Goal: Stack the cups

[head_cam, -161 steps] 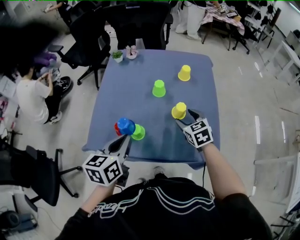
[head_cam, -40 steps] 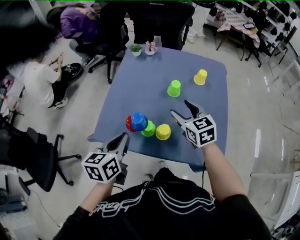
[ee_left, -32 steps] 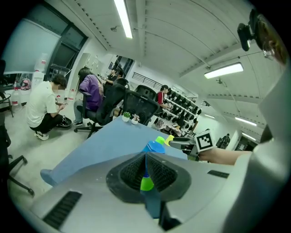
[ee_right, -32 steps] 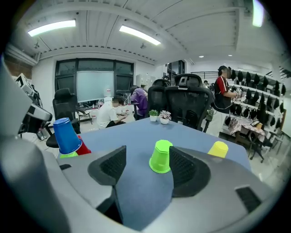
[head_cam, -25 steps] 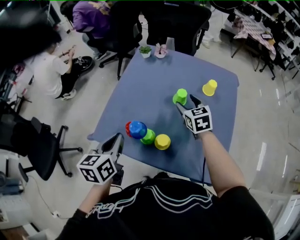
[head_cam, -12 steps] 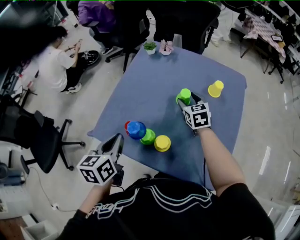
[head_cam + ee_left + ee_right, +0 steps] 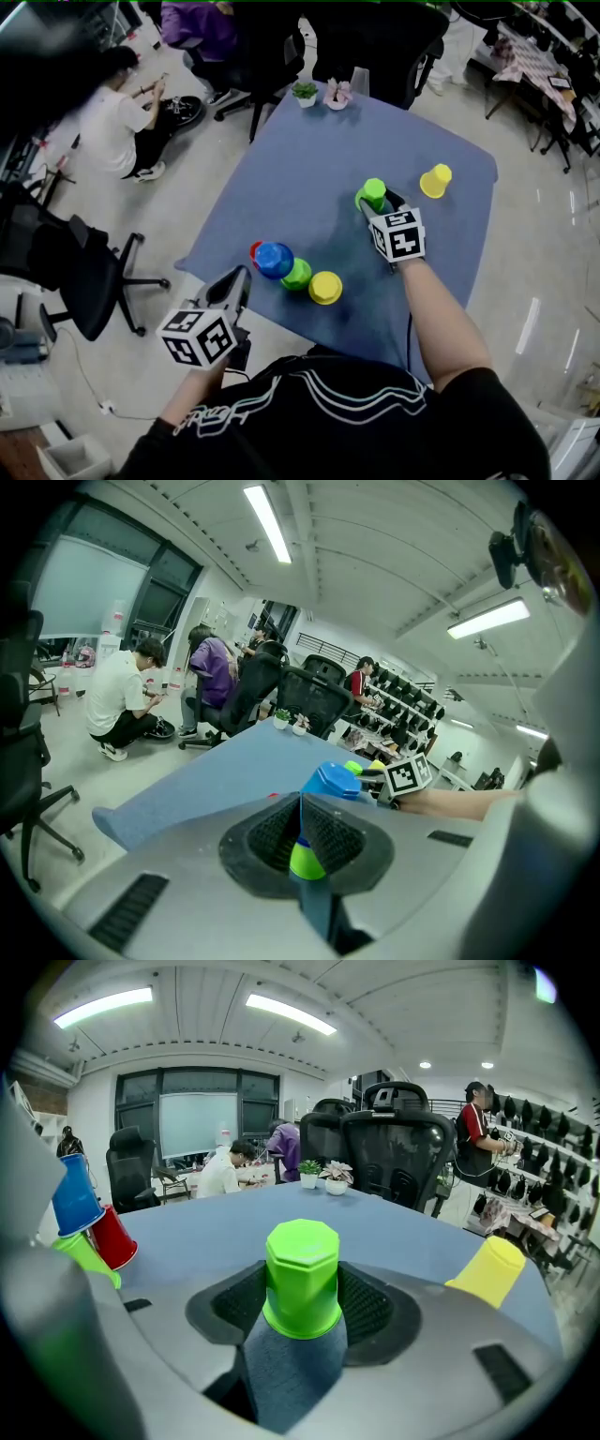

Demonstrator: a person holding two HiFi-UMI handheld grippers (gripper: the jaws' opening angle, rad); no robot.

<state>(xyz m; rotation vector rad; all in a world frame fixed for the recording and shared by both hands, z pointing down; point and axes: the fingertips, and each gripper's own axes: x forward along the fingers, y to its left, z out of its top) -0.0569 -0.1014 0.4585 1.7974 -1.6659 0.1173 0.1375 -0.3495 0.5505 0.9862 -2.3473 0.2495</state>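
An upside-down green cup (image 7: 373, 191) (image 7: 302, 1279) stands on the blue table (image 7: 281, 178). My right gripper (image 7: 377, 202) (image 7: 302, 1283) is around it; its jaws have just been closing and the pads lie against the cup's sides. A yellow cup (image 7: 435, 180) (image 7: 487, 1269) stands to its right. Near the front edge are a blue cup (image 7: 274, 260) (image 7: 330, 780) stacked on a red one (image 7: 254, 251), a second green cup (image 7: 297, 274) and a second yellow cup (image 7: 325, 287). My left gripper (image 7: 238, 279) (image 7: 300, 803) hovers off the front edge, shut, holding nothing.
Two small potted plants (image 7: 305, 92) (image 7: 337, 94) stand at the table's far edge. Black office chairs (image 7: 375, 37) stand behind the table, and another (image 7: 56, 272) at the left. People sit (image 7: 117, 122) on the floor at the far left.
My right gripper has come down around the green cup and its jaws have narrowed onto it. The left gripper and the other cups have stayed put.
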